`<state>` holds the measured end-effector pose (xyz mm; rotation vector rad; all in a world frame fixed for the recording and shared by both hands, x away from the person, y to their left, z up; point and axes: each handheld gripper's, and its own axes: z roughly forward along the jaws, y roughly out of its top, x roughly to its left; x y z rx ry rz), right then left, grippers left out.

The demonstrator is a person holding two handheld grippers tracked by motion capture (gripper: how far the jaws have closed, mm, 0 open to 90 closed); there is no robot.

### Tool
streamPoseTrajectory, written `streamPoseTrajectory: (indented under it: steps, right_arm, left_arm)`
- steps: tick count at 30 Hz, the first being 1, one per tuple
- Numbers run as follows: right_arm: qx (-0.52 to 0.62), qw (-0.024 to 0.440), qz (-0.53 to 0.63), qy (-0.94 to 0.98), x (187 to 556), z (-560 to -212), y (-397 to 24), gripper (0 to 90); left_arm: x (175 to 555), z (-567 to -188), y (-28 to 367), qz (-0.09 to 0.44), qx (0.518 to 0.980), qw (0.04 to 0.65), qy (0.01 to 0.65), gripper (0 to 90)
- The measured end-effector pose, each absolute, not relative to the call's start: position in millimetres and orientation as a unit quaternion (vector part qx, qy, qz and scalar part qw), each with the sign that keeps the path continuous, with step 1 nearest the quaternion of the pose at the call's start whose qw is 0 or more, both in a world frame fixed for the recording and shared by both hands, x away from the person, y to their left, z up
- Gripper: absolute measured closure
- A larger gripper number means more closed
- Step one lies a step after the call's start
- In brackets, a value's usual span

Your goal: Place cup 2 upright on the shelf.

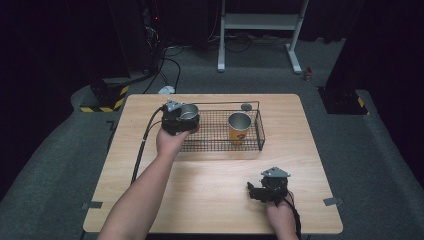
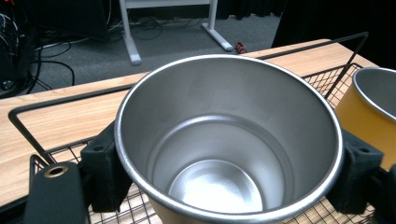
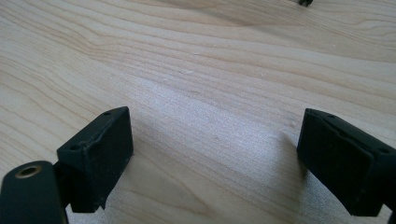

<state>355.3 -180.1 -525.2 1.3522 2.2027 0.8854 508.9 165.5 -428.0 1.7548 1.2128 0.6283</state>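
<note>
The left claw (image 1: 186, 121) grips a steel cup (image 2: 229, 140) over the wire basket's (image 1: 220, 145) nine o'clock end; the right claw (image 1: 260, 192) rests wide open, empty, on the desk (image 1: 210, 190).

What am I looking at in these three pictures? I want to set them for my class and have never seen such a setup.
A person sits at a wooden table holding a hand-held gripper in each hand; there is no robot arm. The high view looks down from above. The other two pictures come from cameras riding on each gripper, looking along its black jaws. On the table stands a wire basket with a yellow cup in it. The left gripper has its jaws shut on a steel cup at the basket's left end. The right gripper rests near the table's front edge, jaws open, with nothing between them.
</note>
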Motion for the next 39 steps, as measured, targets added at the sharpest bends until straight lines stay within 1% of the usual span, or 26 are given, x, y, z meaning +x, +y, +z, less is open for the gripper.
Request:
streamPoseTrajectory:
  steps: [8, 12, 20, 25, 28, 39]
  right_arm:
    - [0.484, 0.204, 0.317, 0.789, 355.3, -525.2, -180.1, 10.5]
    - [0.484, 0.204, 0.317, 0.789, 355.3, -525.3, -180.1, 10.5]
    - [0.485, 0.204, 0.317, 0.789, 355.3, -525.3, -180.0, 10.6]
    - [0.485, 0.204, 0.317, 0.789, 355.2, -525.3, -180.0, 10.6]
    - [0.485, 0.204, 0.317, 0.789, 355.2, -525.3, -180.0, 10.6]
    - [0.485, 0.204, 0.317, 0.789, 355.2, -525.3, -180.0, 10.6]
  left_arm:
    - [513.9, -437.7, 163.0, 0.246, 0.708, 0.435, 0.499, 18.7]
    - [517.0, -443.5, 161.2, 0.231, 0.715, 0.428, 0.503, 18.7]
    - [519.6, -451.3, 155.2, 0.238, 0.723, 0.403, 0.508, 18.7]
    - [523.1, -455.7, 156.8, 0.213, 0.725, 0.384, 0.531, 18.6]
    - [523.2, -457.9, 156.3, 0.221, 0.731, 0.369, 0.53, 18.7]
    - [524.2, -467.5, 149.0, 0.212, 0.745, 0.34, 0.533, 18.7]
